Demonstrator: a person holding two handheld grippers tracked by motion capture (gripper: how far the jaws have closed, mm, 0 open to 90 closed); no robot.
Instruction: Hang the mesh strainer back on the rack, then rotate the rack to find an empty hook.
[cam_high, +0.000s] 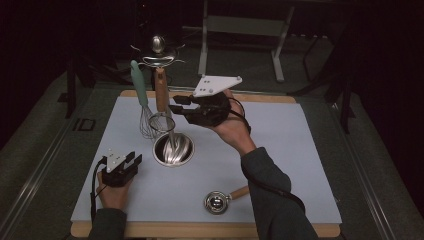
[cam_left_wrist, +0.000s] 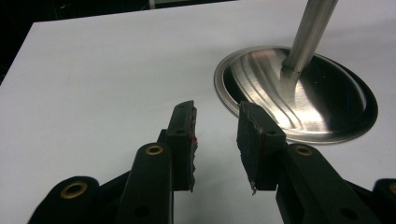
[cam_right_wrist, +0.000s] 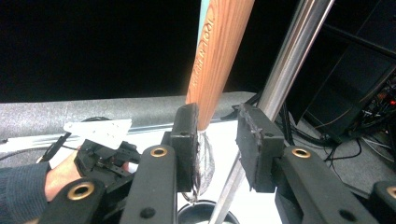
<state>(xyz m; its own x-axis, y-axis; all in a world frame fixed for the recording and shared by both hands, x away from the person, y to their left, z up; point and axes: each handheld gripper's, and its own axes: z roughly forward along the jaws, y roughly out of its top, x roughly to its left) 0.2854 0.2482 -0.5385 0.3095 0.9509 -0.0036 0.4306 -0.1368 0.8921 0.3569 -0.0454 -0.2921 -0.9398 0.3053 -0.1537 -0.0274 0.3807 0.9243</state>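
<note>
Table, pale mat. Near its middle I see a steel cup, round rim, polished inside. Three utensils stand in it, leaning away toward the far edge: a whisk with a teal handle, a strainer with a wooden handle and a small mesh bowl just above the cup rim, and a steel ladle whose long shaft runs down into the cup and whose bowl tops the bunch. In the left gripper view the cup shows the ladle shaft meeting its flat foot on the bottom. My right hand-held gripper is raised beside the strainer handle, pointing at it from the right. In the right gripper view the jaws stand apart with the wooden handle rising just behind the left jaw and the steel shaft behind the right one; the pads do not press on either, so I read it as open, holding nothing. My left hand-held gripper sits low on the mat just left of the cup, jaws parted and empty, aimed at the cup rim. A second strainer with a wooden handle lies flat on the mat near the front edge, well apart from the cup.
</note>
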